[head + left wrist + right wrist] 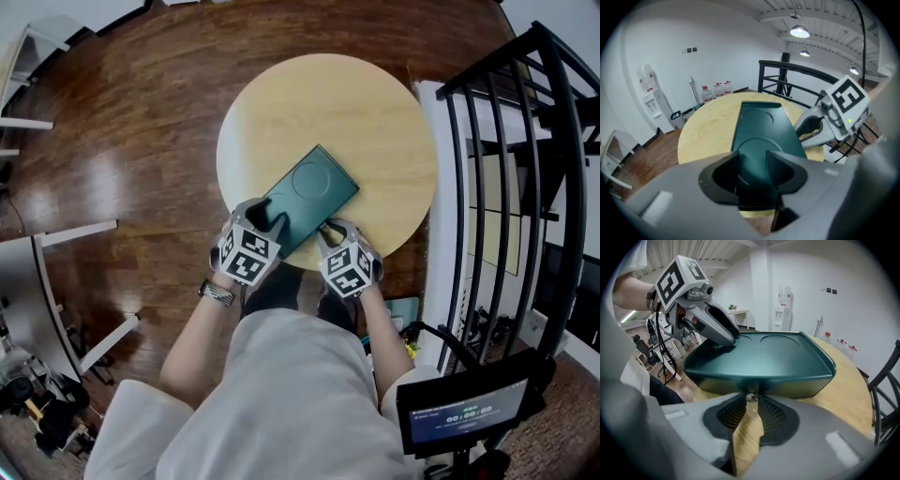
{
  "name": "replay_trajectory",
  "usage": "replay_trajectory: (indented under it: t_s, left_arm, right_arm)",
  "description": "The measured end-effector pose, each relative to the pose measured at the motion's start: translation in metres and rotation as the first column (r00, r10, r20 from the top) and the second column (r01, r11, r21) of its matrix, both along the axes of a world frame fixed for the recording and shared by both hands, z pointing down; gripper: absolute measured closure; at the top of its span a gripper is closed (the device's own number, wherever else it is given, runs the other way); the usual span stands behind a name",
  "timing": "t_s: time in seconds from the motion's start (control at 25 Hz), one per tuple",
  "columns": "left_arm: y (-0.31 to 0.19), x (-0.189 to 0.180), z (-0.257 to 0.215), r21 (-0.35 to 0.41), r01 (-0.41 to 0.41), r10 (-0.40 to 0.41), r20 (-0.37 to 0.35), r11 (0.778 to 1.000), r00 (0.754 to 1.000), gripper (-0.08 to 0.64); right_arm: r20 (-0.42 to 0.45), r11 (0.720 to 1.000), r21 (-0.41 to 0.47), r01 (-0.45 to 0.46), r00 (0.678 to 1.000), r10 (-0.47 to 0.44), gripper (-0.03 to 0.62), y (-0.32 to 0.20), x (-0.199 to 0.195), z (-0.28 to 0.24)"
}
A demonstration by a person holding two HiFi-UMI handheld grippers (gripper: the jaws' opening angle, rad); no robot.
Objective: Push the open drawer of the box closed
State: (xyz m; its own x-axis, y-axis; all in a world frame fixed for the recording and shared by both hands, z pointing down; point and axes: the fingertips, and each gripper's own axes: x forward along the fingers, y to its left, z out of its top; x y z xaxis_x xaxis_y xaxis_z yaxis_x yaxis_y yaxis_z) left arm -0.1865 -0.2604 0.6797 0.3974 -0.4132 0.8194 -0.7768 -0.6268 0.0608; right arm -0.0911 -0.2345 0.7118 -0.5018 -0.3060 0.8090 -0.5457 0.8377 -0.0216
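A dark green flat box (314, 192) lies askew on the round wooden table (281, 103), near its front edge. My left gripper (267, 217) sits at the box's near left corner, and in the left gripper view its jaws close on the end of the box (761, 136). My right gripper (328, 228) is at the near right end. In the right gripper view its tips (751, 401) pinch the small metal knob (750, 396) on the drawer front (759, 383). That front looks nearly flush with the box body. The left gripper (717, 326) rests on the box's top.
A black metal railing (525, 141) stands right of the table. A small screen on a stand (464, 412) is at the lower right. White frames (56, 234) lie on the dark wood floor at the left. The person's lap fills the near side.
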Motion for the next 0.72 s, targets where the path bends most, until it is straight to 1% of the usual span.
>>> replay_trajectory:
  t_s: [0.28, 0.44, 0.52, 0.6, 0.72]
  left_arm:
    - [-0.001, 0.001, 0.002, 0.022, 0.011, -0.011, 0.006, 1.0, 1.0, 0.368]
    - [-0.004, 0.002, 0.004, 0.039, 0.015, -0.015, 0.003, 0.999, 1.0, 0.367]
    - [-0.005, 0.001, 0.002, 0.062, 0.025, -0.026, 0.003, 0.998, 1.0, 0.364]
    - [-0.002, -0.001, 0.004, 0.078, 0.052, -0.053, 0.005, 0.996, 0.999, 0.36]
    - [0.0, 0.001, -0.002, 0.115, 0.078, -0.077, -0.011, 0.99, 0.997, 0.359]
  right_arm:
    - [-0.028, 0.999, -0.009, -0.046, 0.999, 0.046, 0.511, -0.003, 0.001, 0.003]
    - [-0.023, 0.998, -0.006, -0.069, 0.997, 0.069, 0.511, -0.005, 0.002, 0.005]
    - [-0.016, 0.998, -0.015, -0.064, 0.998, 0.063, 0.511, -0.004, 0.003, 0.005]
    - [-0.019, 0.999, -0.027, -0.048, 0.999, 0.047, 0.511, -0.002, 0.004, 0.005]
    - [-0.067, 0.999, -0.043, -0.021, 0.998, 0.018, 0.511, 0.002, 0.013, 0.01]
